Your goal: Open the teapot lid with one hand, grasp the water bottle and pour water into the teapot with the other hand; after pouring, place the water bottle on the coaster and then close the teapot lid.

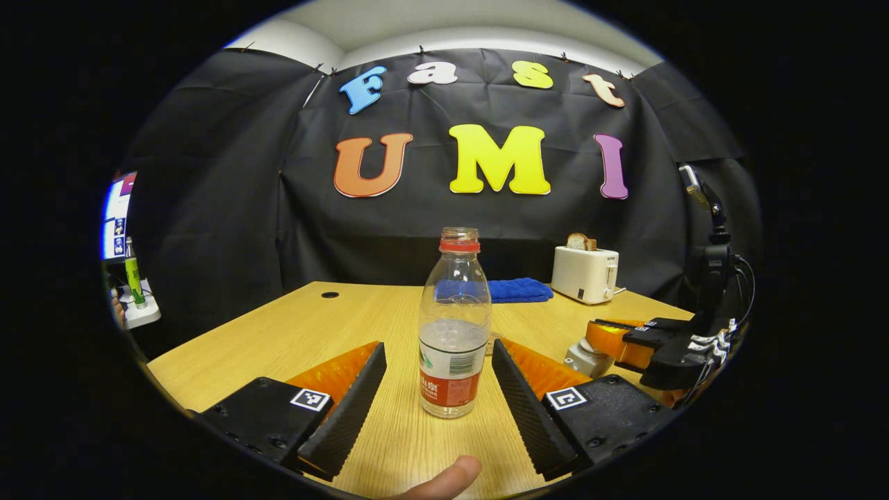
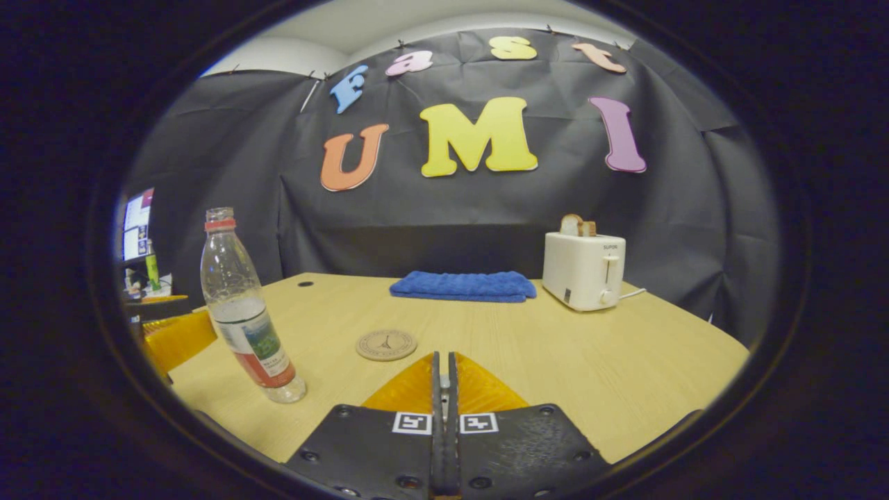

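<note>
**Left gripper view: bottle stands between open fingers, not yet held**

In the left gripper view, the left gripper (image 1: 437, 378) has its jaws wide open, and the water bottle (image 1: 454, 326) stands upright on the wooden table (image 1: 278, 340) between the two fingers. Neither finger touches it; there is a gap on each side. The bottle has no cap, keeps a red ring at the neck, and is roughly half full of water. A fingertip (image 1: 448, 479) of the person shows at the bottom edge. At the right side of this view the right gripper (image 1: 611, 345) is seen, and a small white part of the teapot (image 1: 587, 357) shows just beside it; I cannot tell whether the lid is on.

In the right gripper view, the right gripper (image 2: 444, 382) has its jaws pressed together with nothing between them. The bottle (image 2: 246, 312) stands to the left, and the round coaster (image 2: 386, 344) lies near it on the table (image 2: 590, 361), apart from the bottle. Farther back are a folded blue towel (image 2: 463, 286) and a white toaster (image 2: 583, 269) with bread (image 2: 578, 225) in it.
</note>
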`<state>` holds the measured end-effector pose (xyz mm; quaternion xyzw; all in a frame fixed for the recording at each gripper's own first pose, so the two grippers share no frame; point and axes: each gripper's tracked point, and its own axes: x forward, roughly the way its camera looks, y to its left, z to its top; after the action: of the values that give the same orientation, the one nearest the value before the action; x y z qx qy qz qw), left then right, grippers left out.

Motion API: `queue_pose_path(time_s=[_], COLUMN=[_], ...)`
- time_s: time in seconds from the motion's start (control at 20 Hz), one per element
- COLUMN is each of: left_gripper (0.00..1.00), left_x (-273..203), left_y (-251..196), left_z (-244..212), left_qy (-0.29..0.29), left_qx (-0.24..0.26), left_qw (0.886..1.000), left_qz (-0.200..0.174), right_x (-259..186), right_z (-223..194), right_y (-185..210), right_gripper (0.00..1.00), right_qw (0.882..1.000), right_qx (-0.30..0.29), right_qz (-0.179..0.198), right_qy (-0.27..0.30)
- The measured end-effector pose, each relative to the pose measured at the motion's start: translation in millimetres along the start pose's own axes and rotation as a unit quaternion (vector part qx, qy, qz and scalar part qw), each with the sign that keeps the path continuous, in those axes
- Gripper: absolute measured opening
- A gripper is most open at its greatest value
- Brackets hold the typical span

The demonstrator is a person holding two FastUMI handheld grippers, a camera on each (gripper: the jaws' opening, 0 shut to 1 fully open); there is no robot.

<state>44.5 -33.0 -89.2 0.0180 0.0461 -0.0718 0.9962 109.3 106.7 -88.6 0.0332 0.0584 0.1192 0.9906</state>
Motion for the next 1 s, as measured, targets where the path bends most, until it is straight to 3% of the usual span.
queue_pose_path(time_s=[0.2,0.45,0.6,1.0], left_gripper=[0.97,0.97,0.97,0.97], left_x=[6,22,31,65], left_y=[-2,-6,-15,2], left_z=[-4,-33,-24,-15], left_qy=[-0.017,0.011,-0.012,-0.018], left_qx=[0.009,0.014,0.018,0.018], left_qw=[1.0,1.0,0.999,1.0], left_qz=[-0.005,-0.005,-0.025,-0.005], right_x=[-9,-23,-27,-40], right_z=[14,34,37,46], right_y=[4,-5,-11,-32], right_gripper=[0.0,0.0,0.0,0.0], right_qw=[1.0,0.998,0.998,0.997], right_qx=[0.004,-0.019,-0.019,-0.02], right_qz=[0.018,0.006,0.001,-0.014], right_qy=[-0.018,-0.053,-0.059,-0.075])
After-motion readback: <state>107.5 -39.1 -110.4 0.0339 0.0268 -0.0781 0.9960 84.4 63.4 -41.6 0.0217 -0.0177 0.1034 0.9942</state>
